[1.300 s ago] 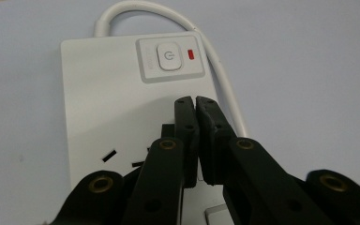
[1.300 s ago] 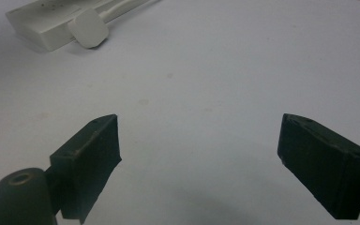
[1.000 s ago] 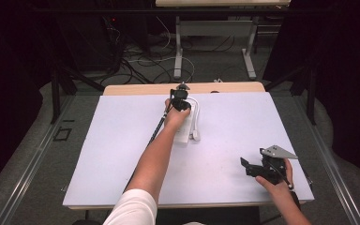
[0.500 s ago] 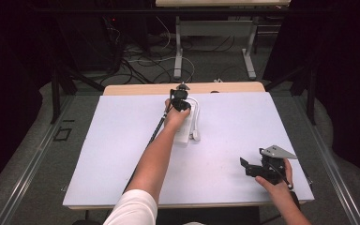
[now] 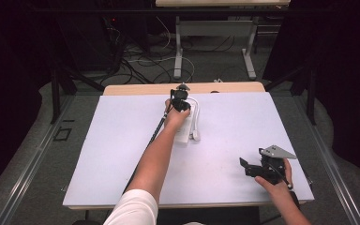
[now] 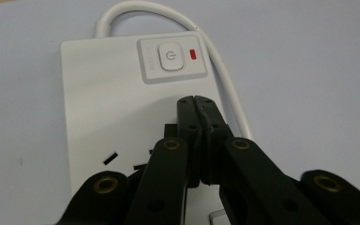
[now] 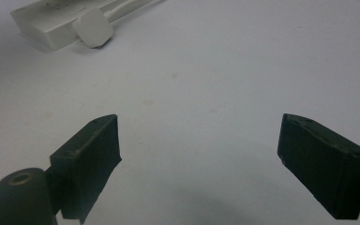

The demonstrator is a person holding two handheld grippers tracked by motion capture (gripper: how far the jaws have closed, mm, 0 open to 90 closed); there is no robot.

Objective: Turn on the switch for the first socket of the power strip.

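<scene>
White plastic — the power strip (image 6: 122, 93) lies on the pale table cover (image 5: 122, 140), near the far edge and about the middle of its width. Its cable (image 6: 225, 70) loops from the far end and runs along its right side, and its flat plug (image 7: 92, 29) rests just beside it. The left gripper (image 6: 196, 101) has its jaws pressed together with nothing between them, and the tips hover over the strip just below the power button (image 6: 169, 56). Beside the button a small red light (image 6: 192, 55) shows. The step in hand seems to be pressing this switch; the next move calls for a short push forward and down onto the button. The right gripper (image 7: 199, 140) rests apart at the near right — its jaws stand wide and empty.
</scene>
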